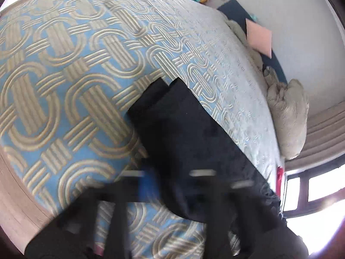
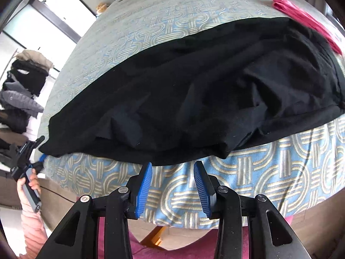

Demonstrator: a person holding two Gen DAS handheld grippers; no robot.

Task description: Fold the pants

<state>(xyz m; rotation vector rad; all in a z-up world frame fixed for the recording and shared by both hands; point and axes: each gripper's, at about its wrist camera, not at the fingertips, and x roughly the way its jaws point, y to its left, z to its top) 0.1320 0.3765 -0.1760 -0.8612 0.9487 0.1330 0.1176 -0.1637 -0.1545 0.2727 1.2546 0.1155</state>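
I have the black pants (image 2: pixel 194 90) lying lengthwise along the near edge of the bed (image 2: pixel 269 172), on its blue-and-beige patterned cover, with the leg ends toward the bed's left end and the bunched waist part toward the right, close to a pink garment (image 2: pixel 301 19). My right gripper (image 2: pixel 172 185) hangs just off the near edge of the pants, its jaws parted with nothing between them; the blue pads (image 2: pixel 144 185) stand clear of the cloth. My left gripper (image 2: pixel 41 151) is at the hem end, and in its own blurred view I see dark cloth lying over the fingers; its jaws are clenched, and I judge they pinch the hem, though the blur keeps me from being sure. The step in hand looks like taking both ends to bring one over the other. To do it well I would push the right jaws under the near edge so they catch both layers, not just the top one, close firmly, then lift both ends to the same height and keep the cloth taut between them so the rumpled middle flattens. The risk is a one-layer grip, which would let the fold skew.
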